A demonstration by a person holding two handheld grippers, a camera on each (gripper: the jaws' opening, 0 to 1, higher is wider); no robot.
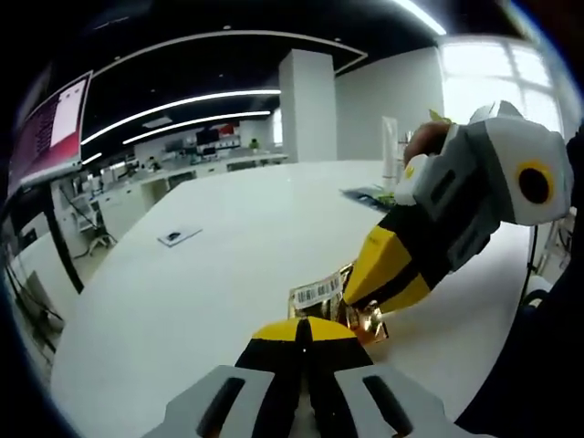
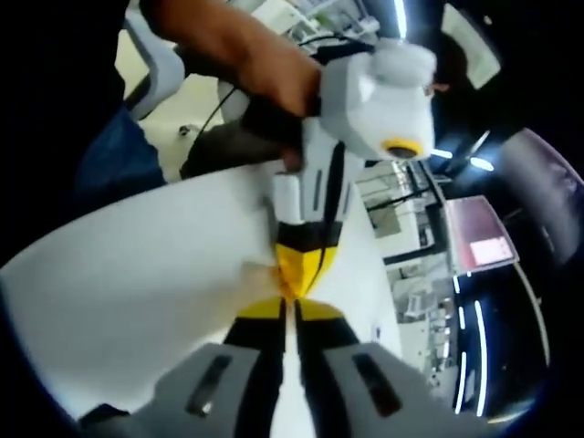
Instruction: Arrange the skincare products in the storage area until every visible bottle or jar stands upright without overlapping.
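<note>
My left gripper point(image 1: 306, 339) sits low over the white table point(image 1: 210, 265), its yellow-tipped jaws drawn together; the tips meet the edge of a small gold foil sachet point(image 1: 339, 306) lying flat on the surface. I believe the jaws pinch that sachet, though the contact point is hidden under the tips. The sachet carries a white sticker with a printed barcode point(image 1: 317, 292); the digits are too small to read.

My right gripper point(image 1: 383, 274) enters the left gripper view from the right, its yellow and black jaws pressed down on the same sachet from the far side. In the right gripper view, my right gripper point(image 2: 290, 306) has its jaws together, tip to tip with the left gripper point(image 2: 297, 274), which a hand point(image 2: 260, 78) holds from above; a sliver of gold shows where they meet.

Far across the table a white tube point(image 1: 391, 146) stands upright, any lettering illegible. Beside it lies a dark flat packet point(image 1: 370, 194). A small dark card point(image 1: 180, 235) rests well apart, left of centre
</note>
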